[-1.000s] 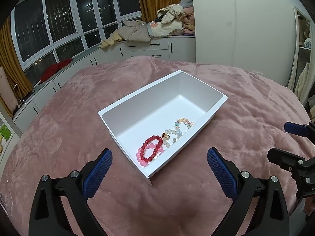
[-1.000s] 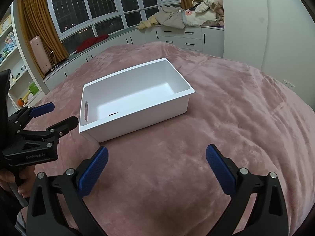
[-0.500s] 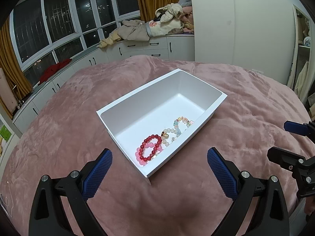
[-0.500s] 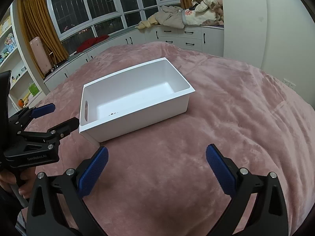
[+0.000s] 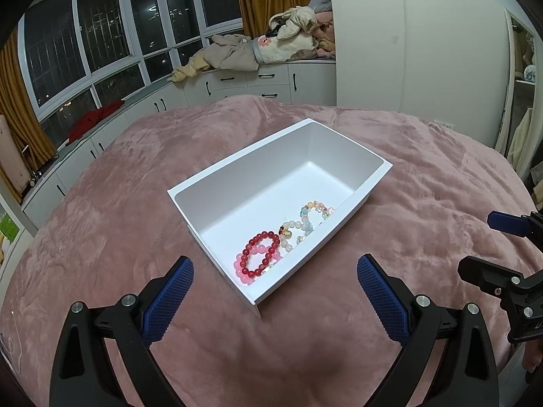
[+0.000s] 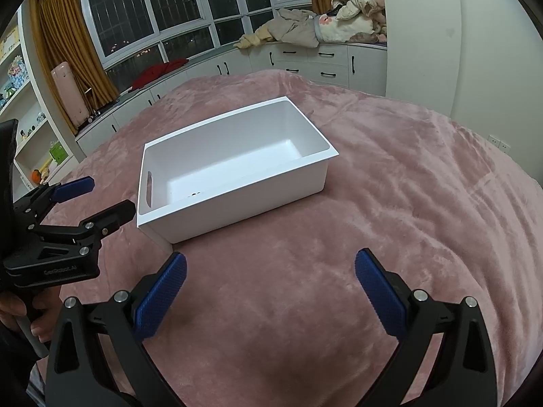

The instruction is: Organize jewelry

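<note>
pink plush blanket [image 5: 424, 176] covers the bed, and a white plastic bin [image 5: 237, 164] sits on it holding the jewelry: a red bead bracelet [image 5: 260, 253] lies on a pale pink bracelet [image 5: 245, 276] near the bin's close corner, with a pastel bead bracelet [image 5: 307, 218] just beyond along the same wall. the left gripper [image 5: 274, 283] hovers near that corner with jaws spread wide and empty, and the right gripper [image 6: 270, 279] hangs over bare blanket beside the bin's long wall, jaws likewise wide apart and empty.
</note>
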Available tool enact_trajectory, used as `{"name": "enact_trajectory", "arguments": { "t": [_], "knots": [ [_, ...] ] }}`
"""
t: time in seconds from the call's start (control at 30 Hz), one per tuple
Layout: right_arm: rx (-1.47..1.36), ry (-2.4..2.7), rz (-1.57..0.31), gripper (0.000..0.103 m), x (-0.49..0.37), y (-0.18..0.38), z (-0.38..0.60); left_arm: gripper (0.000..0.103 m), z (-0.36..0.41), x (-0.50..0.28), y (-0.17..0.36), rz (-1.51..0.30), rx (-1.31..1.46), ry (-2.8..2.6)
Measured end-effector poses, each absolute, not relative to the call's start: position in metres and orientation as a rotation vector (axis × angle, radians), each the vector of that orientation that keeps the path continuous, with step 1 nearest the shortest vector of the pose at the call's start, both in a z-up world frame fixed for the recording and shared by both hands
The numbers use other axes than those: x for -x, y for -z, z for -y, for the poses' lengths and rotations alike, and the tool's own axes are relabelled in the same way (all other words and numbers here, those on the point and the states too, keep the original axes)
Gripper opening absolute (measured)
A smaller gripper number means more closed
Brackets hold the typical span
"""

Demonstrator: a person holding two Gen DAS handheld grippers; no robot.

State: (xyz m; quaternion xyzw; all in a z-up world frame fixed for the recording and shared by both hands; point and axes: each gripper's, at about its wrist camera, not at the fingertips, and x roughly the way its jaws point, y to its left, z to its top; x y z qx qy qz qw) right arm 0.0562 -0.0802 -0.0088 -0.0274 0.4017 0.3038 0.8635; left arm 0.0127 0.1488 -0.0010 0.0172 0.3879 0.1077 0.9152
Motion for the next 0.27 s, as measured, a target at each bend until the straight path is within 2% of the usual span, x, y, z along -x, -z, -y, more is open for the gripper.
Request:
{"name": "enact_trajectory", "arguments": {
  "t": [0.27],
  "knots": [
    [0.052, -0.637, -0.849, 0.098, -0.0556, 0.0114, 0.0785, 0.098, -0.1476, -0.0116, 0.0043, -0.811, -0.03, -0.219]
  ]
}}
